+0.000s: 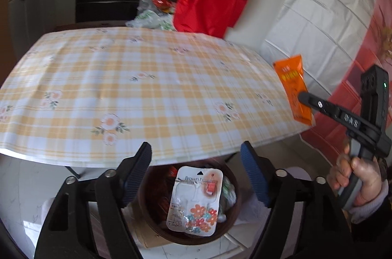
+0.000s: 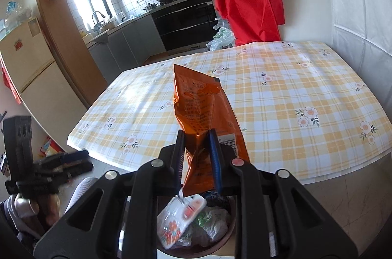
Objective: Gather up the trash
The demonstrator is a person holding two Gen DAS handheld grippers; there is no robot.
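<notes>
Over the brown bin just beside the counter, the left claw gapes wide with a white hook package below it, lying atop the bin's trash. The right claw pinches an orange wrapper above that bin.

White blister card in the brown bin: "Brown hook" along its top edge, "1.5kg" at its lower left corner. Right gripper finger: raised letters "DAS". Orange packet: print present, not legible.
</notes>
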